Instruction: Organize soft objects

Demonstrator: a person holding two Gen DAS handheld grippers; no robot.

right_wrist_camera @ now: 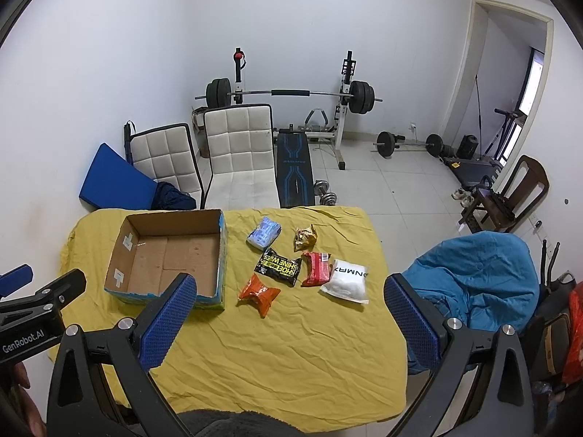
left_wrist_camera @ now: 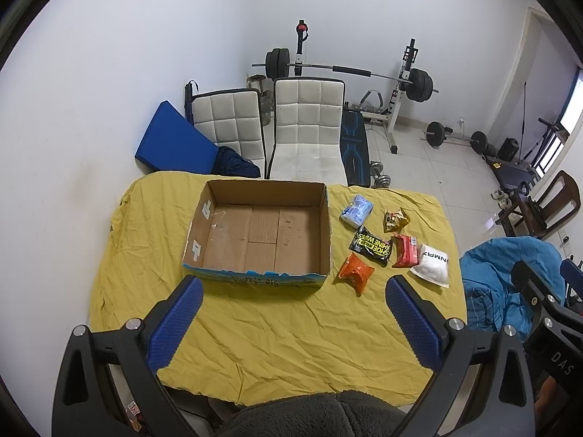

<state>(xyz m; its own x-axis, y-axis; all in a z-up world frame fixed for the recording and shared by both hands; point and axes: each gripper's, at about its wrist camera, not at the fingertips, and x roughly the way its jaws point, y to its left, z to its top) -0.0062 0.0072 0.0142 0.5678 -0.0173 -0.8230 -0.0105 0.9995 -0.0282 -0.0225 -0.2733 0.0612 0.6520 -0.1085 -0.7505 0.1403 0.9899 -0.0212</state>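
An open cardboard box stands empty on the yellow-covered table. To its right lie several soft packets: a blue-white pack, a yellow snack bag, a black wipes pack, a red pack, an orange pouch and a white bag. My left gripper is open and empty above the table's near side. My right gripper is open and empty too.
Two white chairs stand behind the table, with a blue mat and a weight bench with barbell beyond. A blue cloth drapes a seat at the right.
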